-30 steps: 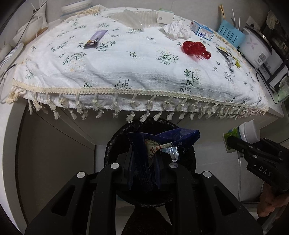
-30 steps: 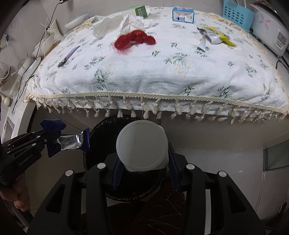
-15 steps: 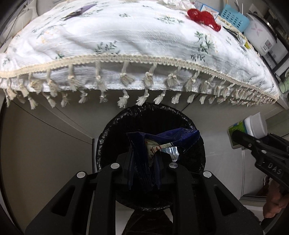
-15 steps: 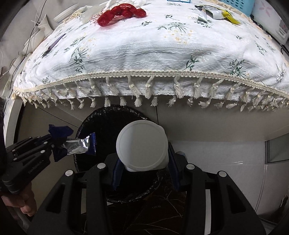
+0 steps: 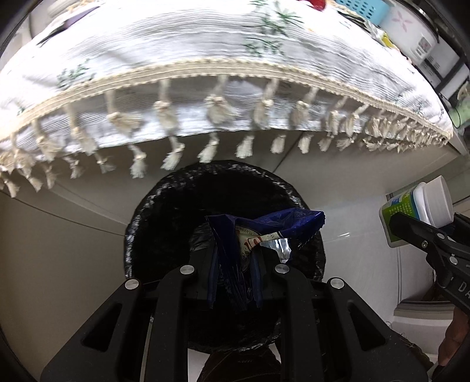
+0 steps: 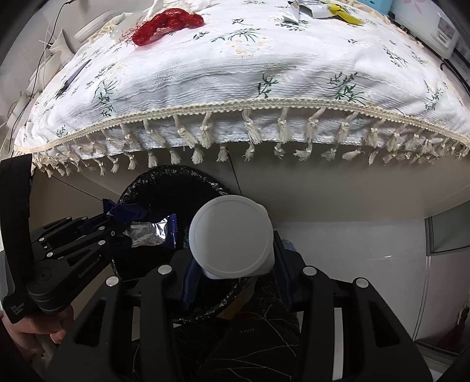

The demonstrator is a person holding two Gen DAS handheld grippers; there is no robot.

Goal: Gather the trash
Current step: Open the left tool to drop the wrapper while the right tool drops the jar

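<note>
My left gripper (image 5: 235,261) is shut on a dark blue foil wrapper (image 5: 264,229) and holds it over the mouth of a black-lined trash bin (image 5: 152,205) below the table edge. The left gripper and wrapper also show in the right wrist view (image 6: 152,232). My right gripper (image 6: 232,264) is shut on a white-capped container (image 6: 230,235) at the bin's right rim (image 6: 205,182); it shows with a green label in the left wrist view (image 5: 411,205). On the tablecloth lie a red mesh net (image 6: 167,23) and a silver and yellow wrapper (image 6: 317,8).
The table with a white flowered, tasselled cloth (image 6: 264,73) overhangs the bin. A rice cooker (image 5: 408,32) and a blue basket (image 5: 361,8) stand at the back right. A pale cabinet front (image 5: 58,264) is behind the bin.
Both grippers have dropped lower and closer to the bin, still holding their items. The tabletop has risen out of most of the left view.
</note>
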